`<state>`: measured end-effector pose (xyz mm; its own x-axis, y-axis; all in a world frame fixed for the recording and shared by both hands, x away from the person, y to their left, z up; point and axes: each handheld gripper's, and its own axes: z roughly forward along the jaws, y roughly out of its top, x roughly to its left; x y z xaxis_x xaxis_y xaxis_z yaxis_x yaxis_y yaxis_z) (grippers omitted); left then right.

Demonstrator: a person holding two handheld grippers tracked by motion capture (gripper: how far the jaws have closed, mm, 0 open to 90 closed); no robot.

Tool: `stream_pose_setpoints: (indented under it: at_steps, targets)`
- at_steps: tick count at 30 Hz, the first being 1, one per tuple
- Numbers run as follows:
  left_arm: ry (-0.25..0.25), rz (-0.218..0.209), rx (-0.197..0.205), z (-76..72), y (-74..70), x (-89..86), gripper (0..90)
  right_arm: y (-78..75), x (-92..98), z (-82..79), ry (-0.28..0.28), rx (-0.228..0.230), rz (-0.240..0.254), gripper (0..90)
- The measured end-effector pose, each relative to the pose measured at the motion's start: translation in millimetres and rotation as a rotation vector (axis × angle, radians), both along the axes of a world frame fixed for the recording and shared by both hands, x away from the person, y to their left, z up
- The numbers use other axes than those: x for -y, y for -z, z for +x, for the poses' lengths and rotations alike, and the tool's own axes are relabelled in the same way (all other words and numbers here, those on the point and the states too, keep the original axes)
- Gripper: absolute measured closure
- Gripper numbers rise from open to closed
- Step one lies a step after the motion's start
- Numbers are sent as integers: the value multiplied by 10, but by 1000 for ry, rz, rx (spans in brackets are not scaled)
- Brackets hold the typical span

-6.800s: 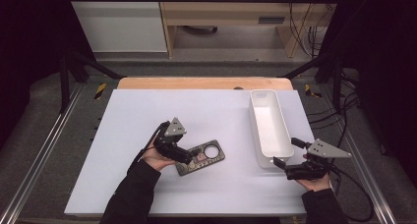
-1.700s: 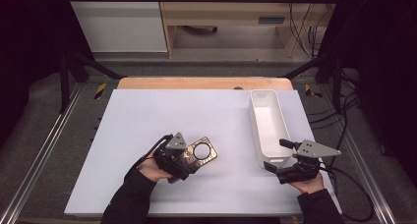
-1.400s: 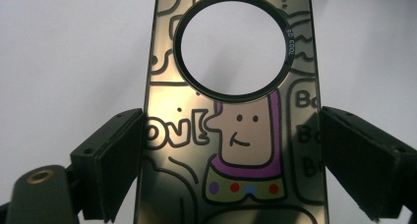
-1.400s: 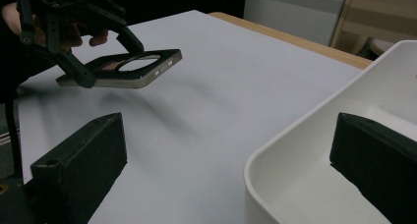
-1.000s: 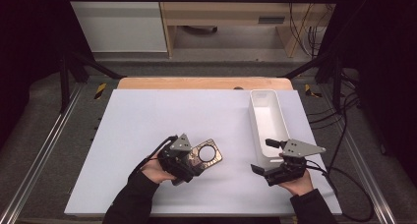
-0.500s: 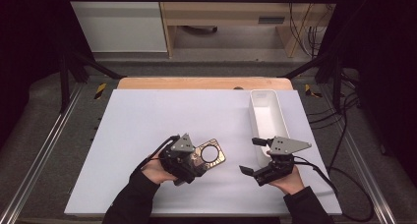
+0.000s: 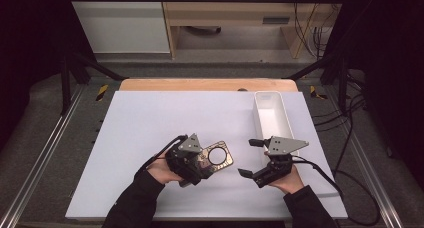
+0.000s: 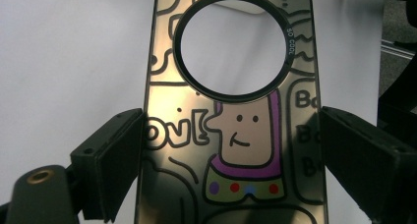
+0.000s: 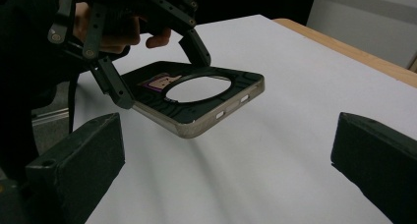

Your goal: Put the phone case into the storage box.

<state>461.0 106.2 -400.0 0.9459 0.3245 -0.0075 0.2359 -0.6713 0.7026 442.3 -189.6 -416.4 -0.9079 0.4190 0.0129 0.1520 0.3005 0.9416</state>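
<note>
Pinching phone case [image 8: 231, 126] edges — left gripper [image 7: 192, 160] fingers [image 8: 110, 160].

Phone case [image 8: 231, 135]: ring [image 8: 231, 43] marked "SO COOL"; cartoon lettering "OVE", partial "Bo" at edge.

Both forearms are covered by long black sleeves [image 7: 131, 205] reaching to the wrists. Each hand carries a black two-jaw claw: the left claw [image 7: 192, 160] and the right claw [image 7: 252, 158] each bear a grey three-cornered plate on top, dotted with small dark holes. A black cable [image 7: 345, 200] trails from the right one. The jaws are blocky matte-black pads [image 8: 110, 162]; a brass-coloured insert [image 8: 39, 176] shows beside one.
</note>
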Motion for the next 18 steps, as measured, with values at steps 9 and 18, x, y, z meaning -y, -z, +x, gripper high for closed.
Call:
stream_pose_setpoints:
  at_steps: [9,18]
  targets:
    - [35,22,7,-9,-14,102,114,24,-80,25,-50,-5,-18,1]
    - [68,32,10,-41,-51,151,114,33,-123,29,-88,1,-42,2]
